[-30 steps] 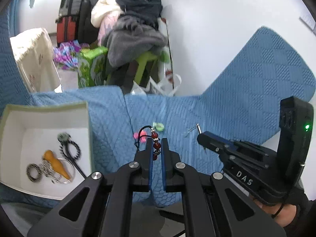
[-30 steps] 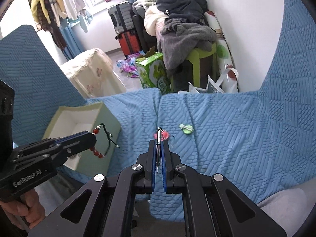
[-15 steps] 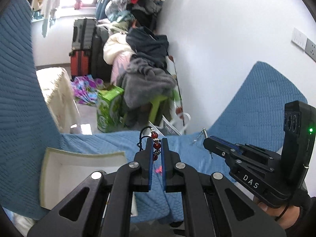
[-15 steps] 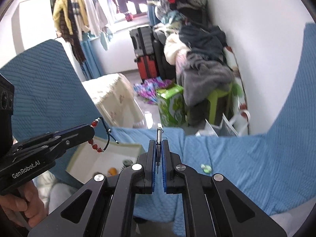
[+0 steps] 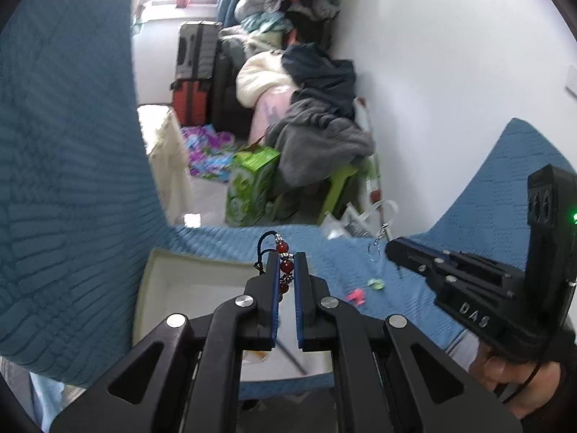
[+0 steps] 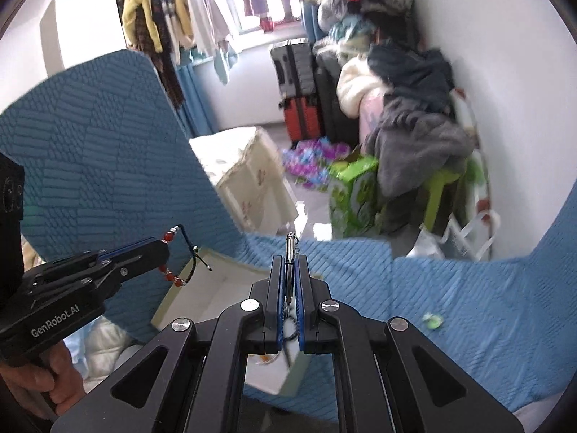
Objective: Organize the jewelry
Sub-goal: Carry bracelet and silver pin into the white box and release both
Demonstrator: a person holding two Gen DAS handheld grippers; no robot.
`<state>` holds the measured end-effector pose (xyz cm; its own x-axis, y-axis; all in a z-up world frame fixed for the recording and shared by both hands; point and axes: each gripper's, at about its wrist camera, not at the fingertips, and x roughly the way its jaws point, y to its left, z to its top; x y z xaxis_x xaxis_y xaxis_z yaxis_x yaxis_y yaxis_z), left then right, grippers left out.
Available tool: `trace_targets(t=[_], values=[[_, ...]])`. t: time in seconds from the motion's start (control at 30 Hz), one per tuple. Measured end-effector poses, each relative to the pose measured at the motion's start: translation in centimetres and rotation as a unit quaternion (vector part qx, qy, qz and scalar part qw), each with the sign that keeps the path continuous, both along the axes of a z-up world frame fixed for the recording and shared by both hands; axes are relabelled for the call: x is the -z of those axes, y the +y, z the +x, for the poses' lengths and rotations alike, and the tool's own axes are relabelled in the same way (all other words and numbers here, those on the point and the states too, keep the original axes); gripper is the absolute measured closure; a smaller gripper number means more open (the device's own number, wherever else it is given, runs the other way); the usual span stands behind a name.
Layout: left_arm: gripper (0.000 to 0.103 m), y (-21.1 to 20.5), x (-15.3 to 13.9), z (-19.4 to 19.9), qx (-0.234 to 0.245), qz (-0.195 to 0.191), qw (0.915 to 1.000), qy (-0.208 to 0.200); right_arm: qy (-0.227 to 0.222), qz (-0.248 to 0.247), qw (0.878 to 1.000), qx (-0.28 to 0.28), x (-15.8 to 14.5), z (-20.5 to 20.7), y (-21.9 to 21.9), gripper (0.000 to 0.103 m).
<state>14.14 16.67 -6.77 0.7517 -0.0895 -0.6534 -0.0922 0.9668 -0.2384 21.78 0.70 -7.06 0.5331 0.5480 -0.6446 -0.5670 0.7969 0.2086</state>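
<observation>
My left gripper (image 5: 286,258) is shut on a red bead bracelet (image 5: 285,265) with a dark cord and holds it above the white jewelry box (image 5: 187,288). It also shows in the right wrist view (image 6: 169,256). My right gripper (image 6: 287,261) is shut on a thin silver chain piece (image 6: 289,243), raised above the box (image 6: 216,288). The silver piece dangles from the right gripper (image 5: 391,247) in the left wrist view. A pink item (image 5: 356,295) and a green item (image 5: 376,283) lie on the blue quilted cover (image 5: 414,288).
The green item (image 6: 432,321) lies on the cover at my right. Beyond the bed edge are a green carton (image 5: 252,187), a clothes pile on a stool (image 5: 317,133), suitcases (image 5: 194,72) and a cream-covered stand (image 6: 245,176).
Both grippers have risen and shifted left toward the box, still holding their pieces. The view tilted up toward the room, and the box's contents are now hidden behind the grippers.
</observation>
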Motion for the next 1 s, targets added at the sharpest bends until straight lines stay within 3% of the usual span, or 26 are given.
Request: trace_targets(t=[0.17, 0.47, 0.57, 1.0], values=[[0.096, 2.0, 2.6, 0.2, -0.019, -0.013, 0.9995, 0.023, -0.001, -0.018, 1.000, -0.017, 2.1, 0.2, 1.9, 0.100], [0.096, 4.1, 7.4, 1.3, -0.038, -0.028, 0.9967, 0.067, 0.046, -0.065, 0.996, -0.043, 8.4, 0.6, 5.3, 0.100], [0.096, 5.1, 9.5, 2.1, -0.047, -0.039, 0.9944, 0.086, 0.039, -0.087, 0.995, -0.041, 9.7, 0.9, 6.1, 0.100], [0.096, 5.4, 11.8, 3.1, -0.052, -0.045, 0.9914, 0.111, 0.078, -0.103, 0.990, -0.048, 12.9, 2.0, 7.0, 0.098]])
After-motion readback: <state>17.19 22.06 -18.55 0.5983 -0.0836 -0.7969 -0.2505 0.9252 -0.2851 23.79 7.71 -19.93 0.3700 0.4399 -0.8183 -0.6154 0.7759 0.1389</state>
